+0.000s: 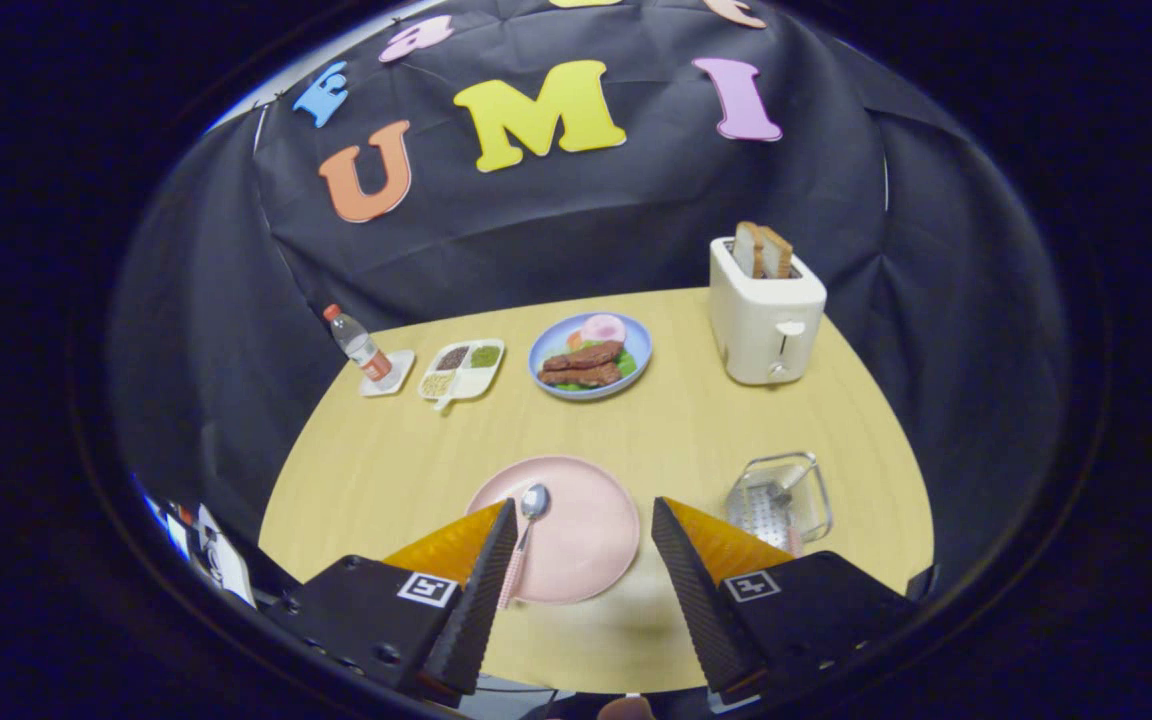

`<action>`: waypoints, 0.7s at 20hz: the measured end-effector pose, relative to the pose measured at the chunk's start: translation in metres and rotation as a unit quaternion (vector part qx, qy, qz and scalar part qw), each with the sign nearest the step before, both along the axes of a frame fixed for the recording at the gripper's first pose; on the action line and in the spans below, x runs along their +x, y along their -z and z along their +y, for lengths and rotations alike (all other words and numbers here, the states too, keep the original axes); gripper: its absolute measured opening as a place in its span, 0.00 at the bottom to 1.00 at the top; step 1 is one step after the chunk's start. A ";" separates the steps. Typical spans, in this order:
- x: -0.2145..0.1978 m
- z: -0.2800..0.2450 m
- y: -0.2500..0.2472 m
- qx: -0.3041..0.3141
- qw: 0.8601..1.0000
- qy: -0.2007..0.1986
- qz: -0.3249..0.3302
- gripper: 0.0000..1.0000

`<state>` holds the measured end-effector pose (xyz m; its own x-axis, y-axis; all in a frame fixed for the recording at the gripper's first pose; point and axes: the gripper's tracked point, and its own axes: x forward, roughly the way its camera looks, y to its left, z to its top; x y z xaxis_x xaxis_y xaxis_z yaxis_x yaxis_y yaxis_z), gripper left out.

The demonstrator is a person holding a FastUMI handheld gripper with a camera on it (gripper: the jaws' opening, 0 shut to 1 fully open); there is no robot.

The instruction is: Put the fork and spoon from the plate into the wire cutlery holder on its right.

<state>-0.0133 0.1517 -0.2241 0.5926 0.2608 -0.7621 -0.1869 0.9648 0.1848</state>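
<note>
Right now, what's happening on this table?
A hand-held gripper hovers open over the near edge of a pink plate, holding nothing. A spoon lies on the plate just beside the left finger. The wire holder stands right of the plate, and something pink-handled already seems to be in it, perhaps the fork; I can't be sure. Farther back are a toaster with bread, a blue plate of food, a divided tray and a bottle.
</note>
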 end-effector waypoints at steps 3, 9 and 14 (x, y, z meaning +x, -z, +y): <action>-0.015 0.027 0.032 -0.009 1.000 0.001 0.011 0.81; -0.030 0.068 0.091 -0.056 0.998 -0.012 0.012 0.81; -0.038 0.084 0.130 -0.083 0.996 -0.015 0.021 0.81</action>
<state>-0.0514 0.2352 -0.3542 0.5533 0.1468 -0.8200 -0.2121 0.9767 0.0318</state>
